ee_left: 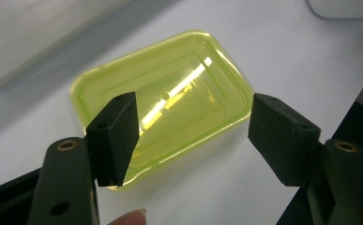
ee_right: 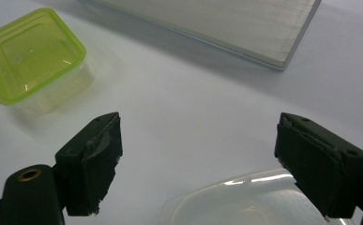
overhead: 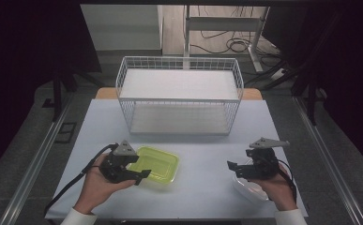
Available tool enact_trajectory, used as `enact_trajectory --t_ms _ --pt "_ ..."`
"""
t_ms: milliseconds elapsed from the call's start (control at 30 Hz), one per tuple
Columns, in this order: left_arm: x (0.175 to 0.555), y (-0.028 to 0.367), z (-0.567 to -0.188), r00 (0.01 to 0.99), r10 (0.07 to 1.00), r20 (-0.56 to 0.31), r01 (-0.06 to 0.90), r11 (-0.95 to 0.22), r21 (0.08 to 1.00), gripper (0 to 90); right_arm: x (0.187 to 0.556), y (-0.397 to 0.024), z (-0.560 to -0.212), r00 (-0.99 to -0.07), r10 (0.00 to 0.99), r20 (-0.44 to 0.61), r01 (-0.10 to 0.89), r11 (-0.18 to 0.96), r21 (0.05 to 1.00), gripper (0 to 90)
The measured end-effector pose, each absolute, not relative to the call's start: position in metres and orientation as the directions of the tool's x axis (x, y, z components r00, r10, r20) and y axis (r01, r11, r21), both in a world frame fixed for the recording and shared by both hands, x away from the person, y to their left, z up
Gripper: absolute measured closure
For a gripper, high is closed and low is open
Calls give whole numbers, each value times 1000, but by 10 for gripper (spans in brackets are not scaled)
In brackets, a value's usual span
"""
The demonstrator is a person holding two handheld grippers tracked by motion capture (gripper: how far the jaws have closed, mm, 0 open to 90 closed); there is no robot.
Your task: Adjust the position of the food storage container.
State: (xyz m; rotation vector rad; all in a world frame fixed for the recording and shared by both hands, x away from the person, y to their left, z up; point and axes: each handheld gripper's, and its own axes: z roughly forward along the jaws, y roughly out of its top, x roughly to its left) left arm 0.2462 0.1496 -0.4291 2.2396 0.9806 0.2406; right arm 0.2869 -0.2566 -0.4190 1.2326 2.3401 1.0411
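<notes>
A small clear box with a yellow-green lid [overhead: 159, 164] lies on the white table [overhead: 202, 154] at front left. My left gripper [overhead: 139, 168] hovers at its near left end. In the left gripper view the box [ee_left: 170, 93] lies beyond and between the wide-apart jaws of this gripper [ee_left: 191, 112]. One pad overlaps its corner and neither presses on it. At front right my right gripper [overhead: 233, 169] stands open over a clear plastic container [overhead: 250, 188]. In the right gripper view that container [ee_right: 235, 199] lies below the gripper [ee_right: 198, 136], with nothing between the pads. The green-lidded box [ee_right: 29, 51] shows far off.
A white wire rack with two shelves [overhead: 179, 93] stands at the back middle of the table, its bottom board [ee_right: 226, 23] beyond the right gripper. Bare tabletop lies between the two containers. Cables trail from both grippers toward the front edge.
</notes>
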Motion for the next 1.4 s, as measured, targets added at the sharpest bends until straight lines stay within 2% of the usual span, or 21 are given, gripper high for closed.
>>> enact_trajectory --t_ms 333,467,700,833,967,1400 --pt "243 129 -447 747 656 -109 579 -561 591 360 289 -255 -420 -594 802 61 587 379 715 156" --pt "241 123 -451 765 633 -116 569 -582 582 401 289 -255 -421 -592 804 61 589 379 713 156" --pt "239 113 -459 793 594 -137 562 -624 543 609 289 -255 -421 -593 803 49 584 388 713 156" --pt "237 109 -464 805 576 -145 557 -647 520 775 289 -255 -421 -593 804 44 584 393 710 156" --pt "237 105 -469 811 563 -157 557 -663 500 855 289 -254 -422 -591 806 35 586 399 705 156" --pt "240 91 -488 809 569 -148 565 -682 464 895 289 -251 -421 -595 803 29 590 412 695 156"
